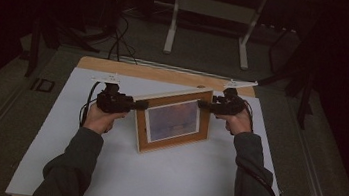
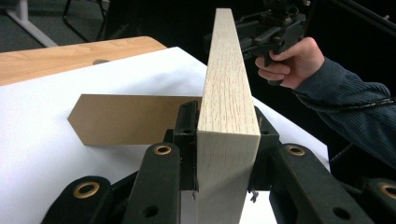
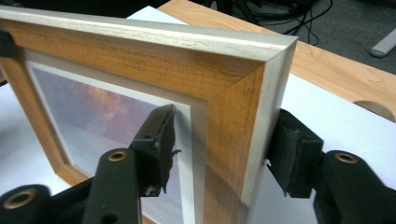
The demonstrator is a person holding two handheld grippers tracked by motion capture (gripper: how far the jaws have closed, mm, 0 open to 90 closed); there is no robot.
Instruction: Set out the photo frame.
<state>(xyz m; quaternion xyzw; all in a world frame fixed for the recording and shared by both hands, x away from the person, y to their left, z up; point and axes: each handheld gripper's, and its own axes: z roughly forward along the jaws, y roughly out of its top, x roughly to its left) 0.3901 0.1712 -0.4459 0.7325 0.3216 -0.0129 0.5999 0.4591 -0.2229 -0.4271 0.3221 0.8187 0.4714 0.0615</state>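
Note:
A wooden picture frame [image 1: 172, 120] with a purple-and-orange print stands tilted on the white sheet [image 1: 153, 176]. My left gripper [image 1: 141, 105] is shut on its left edge; in the left gripper view the pale edge of the frame [image 2: 229, 107] sits clamped between both pads of that gripper [image 2: 226, 128]. The right gripper [image 1: 202, 103] straddles the upper right corner of the frame [image 3: 140, 60]. In its own view this gripper [image 3: 224, 144] has one pad against the back, while the other pad hangs just off the glass, so it is open. A brown back stand [image 2: 126, 119] lies flat behind the frame.
The white sheet covers most of a wooden table [image 1: 155, 73], whose bare strip shows at the far edge. Beyond it stand a white table base [image 1: 213, 12] and cables [image 1: 116, 40] on the dark floor. A hand [image 2: 289, 60] grips the right gripper [image 2: 266, 32] across the frame.

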